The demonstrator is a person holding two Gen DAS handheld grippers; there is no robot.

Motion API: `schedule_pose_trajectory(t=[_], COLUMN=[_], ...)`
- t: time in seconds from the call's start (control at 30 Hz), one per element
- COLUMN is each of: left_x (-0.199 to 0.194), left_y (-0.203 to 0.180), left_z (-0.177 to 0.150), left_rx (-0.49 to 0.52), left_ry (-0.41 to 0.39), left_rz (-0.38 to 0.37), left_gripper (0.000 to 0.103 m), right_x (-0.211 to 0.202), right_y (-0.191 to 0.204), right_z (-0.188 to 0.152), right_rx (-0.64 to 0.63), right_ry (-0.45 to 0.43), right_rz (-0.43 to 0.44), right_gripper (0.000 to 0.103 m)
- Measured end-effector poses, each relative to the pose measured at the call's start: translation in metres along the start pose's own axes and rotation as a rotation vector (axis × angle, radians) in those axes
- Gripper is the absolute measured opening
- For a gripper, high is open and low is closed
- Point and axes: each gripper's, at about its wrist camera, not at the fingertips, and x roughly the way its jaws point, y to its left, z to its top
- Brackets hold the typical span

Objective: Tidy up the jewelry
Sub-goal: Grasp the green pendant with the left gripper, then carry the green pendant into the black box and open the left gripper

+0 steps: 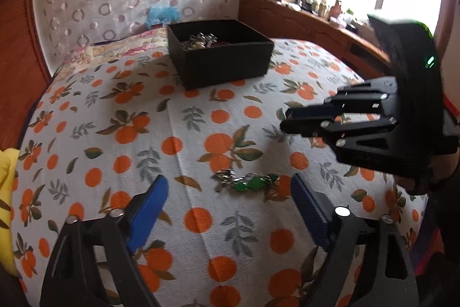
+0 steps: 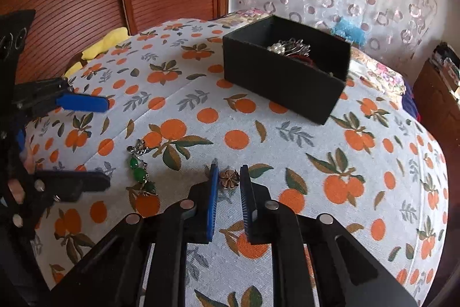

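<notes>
Between ribbed blue gripper (image 2: 227, 177) pads, small flower-shaped metal brooch (image 2: 229, 178)

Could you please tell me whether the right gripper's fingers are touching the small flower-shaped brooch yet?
Apart. The right wrist view shows the flower brooch between the right gripper fingers, with bedspread visible either side.

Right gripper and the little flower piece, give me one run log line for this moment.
right gripper: open around flower piece | left gripper: open near green bracelet | black box: holds jewelry

No legible text, labels or numbers, perhaps lost to blur on distant clutter
</notes>
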Motion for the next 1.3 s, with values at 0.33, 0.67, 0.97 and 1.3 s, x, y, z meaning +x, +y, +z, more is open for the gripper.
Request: schedule_pose_trajectory(t=[0.33, 0.67, 0.97, 1.3], left_x=[0.019, 0.013, 0.001, -0.018], left_y=[-0.017, -0.014, -0.005, 0.008], left_z=[0.001, -0.003, 0.002, 0.040], left_rx=[0.041, 0.050, 0.010, 0.010], left_ry=[0.042, 0.021, -0.032, -0.129], left_rz=[0.034, 0.036, 0.014, 0.025], left_gripper=[0.071, 0.014, 0.012, 0.012], right_x=[-0.022, -0.029, -0.028, -0.033], right_y=[-0.010, -0.006, -0.005, -0.026], right_z=[-0.010, -0.012, -0.011, 0.018], right_rx=[0.038, 0.036, 0.033, 0.063], right_ry=[-0.044, -0.061, -0.059, -0.122], right_rz=[0.007, 0.017, 0.018, -0.011], right_gripper=[0.017, 0.017, 0.017, 0.017])
